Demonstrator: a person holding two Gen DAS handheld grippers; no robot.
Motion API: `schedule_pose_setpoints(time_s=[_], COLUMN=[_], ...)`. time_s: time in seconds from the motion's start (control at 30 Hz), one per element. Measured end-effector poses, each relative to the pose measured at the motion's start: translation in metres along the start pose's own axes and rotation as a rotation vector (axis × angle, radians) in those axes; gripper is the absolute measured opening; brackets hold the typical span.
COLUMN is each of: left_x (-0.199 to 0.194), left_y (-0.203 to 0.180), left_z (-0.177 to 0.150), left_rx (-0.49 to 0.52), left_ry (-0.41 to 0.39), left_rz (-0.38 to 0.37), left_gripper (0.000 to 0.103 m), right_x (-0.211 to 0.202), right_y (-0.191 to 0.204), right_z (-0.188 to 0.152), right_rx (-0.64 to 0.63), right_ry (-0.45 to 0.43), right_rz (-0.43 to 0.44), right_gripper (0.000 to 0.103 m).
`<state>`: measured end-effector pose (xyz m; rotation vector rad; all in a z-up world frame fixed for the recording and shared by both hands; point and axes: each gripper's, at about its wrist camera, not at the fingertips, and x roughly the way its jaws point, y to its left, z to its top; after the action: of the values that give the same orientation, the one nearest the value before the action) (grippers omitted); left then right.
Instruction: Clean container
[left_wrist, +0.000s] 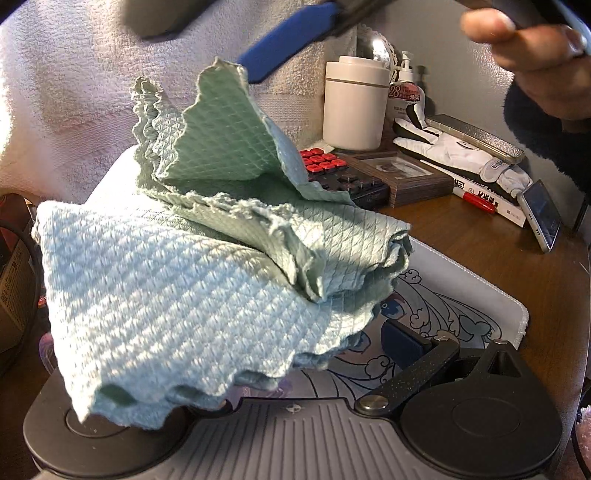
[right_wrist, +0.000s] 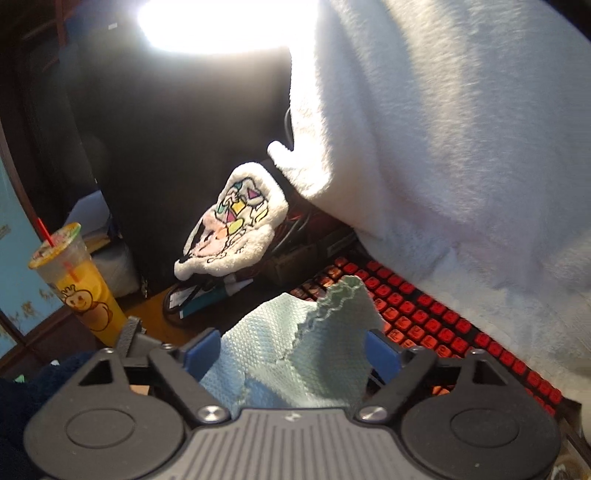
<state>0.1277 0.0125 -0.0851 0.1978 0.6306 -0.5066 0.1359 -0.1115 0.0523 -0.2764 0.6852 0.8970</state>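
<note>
Only one white container (left_wrist: 354, 103) is in sight, a lidded cylinder standing upright at the back of the wooden desk (left_wrist: 480, 251), just in front of one pump bottle (left_wrist: 406, 86) and well apart from both tongs. One green waffle-weave cloth (left_wrist: 184, 277) is bunched over the left gripper (left_wrist: 295, 343). It hides one finger, and only the other blue pad (left_wrist: 400, 345) shows, so I cannot tell whether these tongs are closed on the cloth or merely carrying it. In the right wrist view the right gripper (right_wrist: 291, 349) has its two blue fingers (right_wrist: 203, 350) spread wide, with a scalloped corner of the cloth standing up between them. From the left wrist view, one blue finger of that tool hangs over the cloth's top corner, with one hand (left_wrist: 535, 48) on its handle. Around the container lie one keyboard (left_wrist: 332, 162) with red keys, one wooden picture frame (left_wrist: 402, 173), one white glove (left_wrist: 461, 147), one metal tin (left_wrist: 476, 136), one red marker (left_wrist: 476, 197) and one phone (left_wrist: 543, 218) leaning on a book. A desk mat (left_wrist: 461, 295) with wave drawings lies below the cloth. One white fleece (right_wrist: 443, 147) hangs over the keyboard, and one orange drink cup (right_wrist: 77, 284) with a red straw stands off to the side.
</note>
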Motion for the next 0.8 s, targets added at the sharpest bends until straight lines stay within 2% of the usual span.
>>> schedule_pose_setpoints(time_s=[0.13,0.23,0.37,0.53,0.8], left_x=[0.0,0.001,0.001,0.002,0.002], left_y=[0.0,0.001,0.001,0.001,-0.002], left_z=[0.0,0.0,0.0,-0.002,-0.003], left_rx=[0.0,0.0,0.0,0.0,-0.001], left_ry=[0.0,0.0,0.0,0.0,0.0], left_rz=[0.0,0.0,0.0,0.0,0.0], left_gripper=[0.103,0.103,0.103,0.103,0.103], right_x=[-0.008,-0.014,-0.016,-0.002,0.019], right_y=[-0.002,-0.004,-0.008,-0.009,-0.003], right_z=[-0.007,-0.021,-0.044,-0.054,-0.05], right_rx=[0.001,-0.075,-0.071,-0.139,-0.199], right_ry=[0.034,0.001,-0.056,-0.065,-0.087], right_rz=[-0.025,0.028,0.072,0.085,0.083], right_gripper=[0.086,0.086,0.086,0.086,0.086])
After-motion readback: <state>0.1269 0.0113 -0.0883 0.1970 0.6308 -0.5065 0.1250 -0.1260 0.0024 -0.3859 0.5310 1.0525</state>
